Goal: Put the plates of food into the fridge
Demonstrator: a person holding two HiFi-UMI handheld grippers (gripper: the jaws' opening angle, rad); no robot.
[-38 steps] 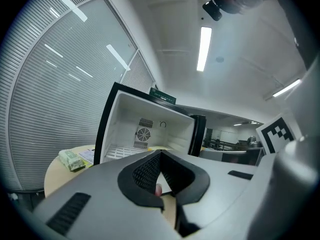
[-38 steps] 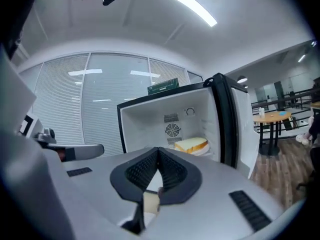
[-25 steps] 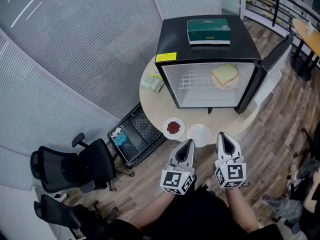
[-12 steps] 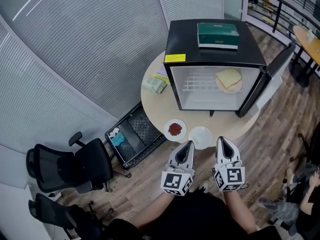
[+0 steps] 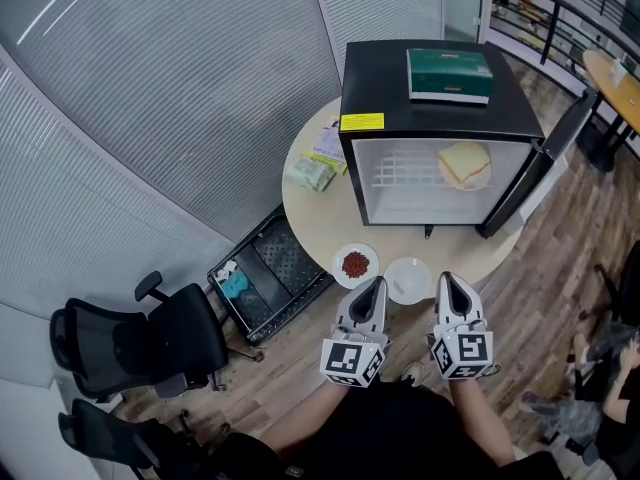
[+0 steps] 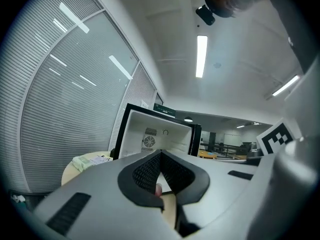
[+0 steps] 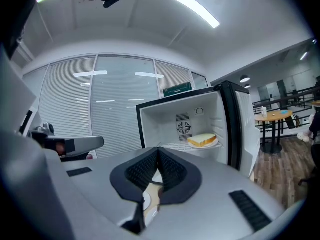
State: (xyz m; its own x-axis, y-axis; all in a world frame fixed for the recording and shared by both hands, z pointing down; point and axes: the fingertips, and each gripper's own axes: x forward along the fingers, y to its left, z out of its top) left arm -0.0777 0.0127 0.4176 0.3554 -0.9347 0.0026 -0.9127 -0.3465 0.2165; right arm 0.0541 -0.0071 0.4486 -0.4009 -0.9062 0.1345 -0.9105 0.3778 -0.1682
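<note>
1. Compared with the earlier frame, both grippers are drawing closer to the worktop (image 5: 312,213), and its two plates are now lying just ahead of their tips.
2. The left gripper (image 5: 372,288) is travelling with its jaws pressed together and nothing between them, and the right gripper (image 5: 447,280) is doing the same.
3. The plate of red food (image 5: 355,264) is sitting near the worktop's front edge, just ahead of the left gripper. A pale plate (image 5: 408,279) is lying beside it, its contents too small to tell.
4. The jaws probably need opening before either one reaches a rim. Pinching the near edge and keeping the plate level should stop the food sliding.
5. Behind them the fridge (image 5: 372,68) is standing open, with a plate of bread (image 5: 465,165) already occupying the right of its shelf, so the bare left side looks like the safer spot.
</note>
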